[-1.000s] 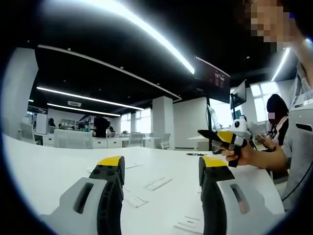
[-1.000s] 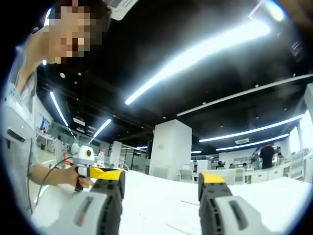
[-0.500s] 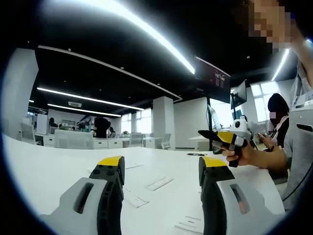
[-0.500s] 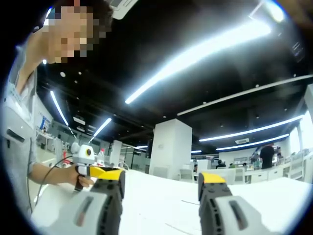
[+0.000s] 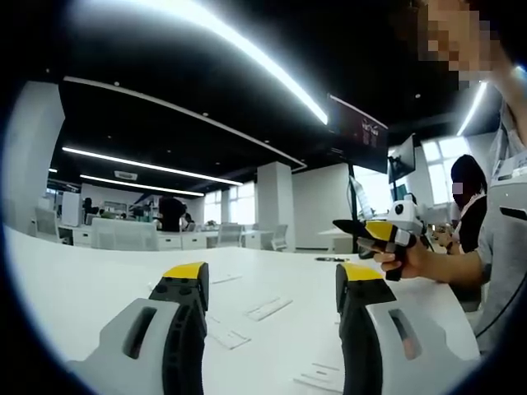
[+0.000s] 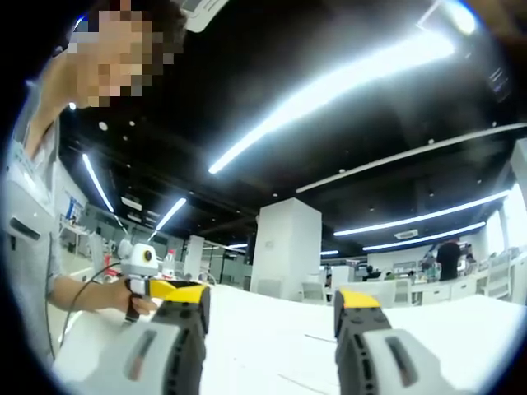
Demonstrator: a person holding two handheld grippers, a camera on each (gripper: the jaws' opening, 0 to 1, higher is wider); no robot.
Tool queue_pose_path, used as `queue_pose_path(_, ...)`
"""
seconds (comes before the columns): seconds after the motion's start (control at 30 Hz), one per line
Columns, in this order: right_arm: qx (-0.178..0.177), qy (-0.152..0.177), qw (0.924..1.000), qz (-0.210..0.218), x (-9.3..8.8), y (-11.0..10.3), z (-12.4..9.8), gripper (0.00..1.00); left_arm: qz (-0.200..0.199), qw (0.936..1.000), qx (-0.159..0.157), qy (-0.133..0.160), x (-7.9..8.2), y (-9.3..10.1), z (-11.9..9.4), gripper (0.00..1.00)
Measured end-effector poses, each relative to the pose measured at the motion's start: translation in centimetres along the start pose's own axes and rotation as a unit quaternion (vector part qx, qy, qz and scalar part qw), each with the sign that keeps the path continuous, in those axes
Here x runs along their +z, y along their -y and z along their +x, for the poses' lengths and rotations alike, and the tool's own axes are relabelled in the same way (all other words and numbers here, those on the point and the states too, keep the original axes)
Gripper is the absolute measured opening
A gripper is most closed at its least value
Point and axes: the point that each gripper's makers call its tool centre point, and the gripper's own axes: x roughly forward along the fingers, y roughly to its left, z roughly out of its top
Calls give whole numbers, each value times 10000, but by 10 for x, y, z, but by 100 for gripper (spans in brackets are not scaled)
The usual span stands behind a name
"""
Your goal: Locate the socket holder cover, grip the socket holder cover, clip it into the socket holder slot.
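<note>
Several flat white plastic pieces lie on the white table [image 5: 74,288] ahead of my left gripper [image 5: 273,280]: one piece [image 5: 268,309] between the jaws' line of sight, another [image 5: 227,336] closer in, a third [image 5: 318,378] near the right jaw. Which of them is the socket holder cover I cannot tell. My left gripper's yellow-tipped jaws stand open above the table with nothing between them. My right gripper [image 6: 268,298] is open too and holds nothing. It also appears at the right of the left gripper view, as the right gripper [image 5: 380,237] held in a hand.
A person stands close at the table's edge, sleeve [image 5: 504,247] on the right. The left gripper [image 6: 142,276] comes into the right gripper view from the left, in a hand. Desks, chairs and a white column [image 6: 284,247] lie far behind, with other people [image 5: 469,197].
</note>
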Motion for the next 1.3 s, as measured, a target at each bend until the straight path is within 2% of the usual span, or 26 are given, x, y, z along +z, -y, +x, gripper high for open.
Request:
queue_pose_path(0.23,43,-80,9999,72,-5,0,2,63,10,10000,19,-38,-2,-1,0,63)
queue_pose_path(0.4,119,-360,9992,87,-14,0,7,64,2,10000,49,-72,-4,-2,0,63)
queue_pose_path(0.47,159,-432,9989,82,-13,0,10,65,5,10000,66,-75,-4,-3,0,63)
queue_pose_path(0.6,264,-693,9970,-244,-5,1,16,65,31,9999,80,-69,-3,-4,0,63)
queue_pose_path(0.77,362,-766,9955,-427,5,2,20,64,71,9999,79,-49,-1,-3,-1,63)
queue_pose_path(1.07,613,-1102,9901,-624,-2,1,26,64,74,9999,58,-53,-1,-2,-1,63)
queue_pose_path(1.27,1152,-1844,9711,-986,-24,-5,25,64,122,9999,61,-95,-2,-2,0,63)
queue_pose_path(1.3,1253,-2014,9656,-1062,-29,-5,24,64,130,9998,53,-103,-2,-1,0,63)
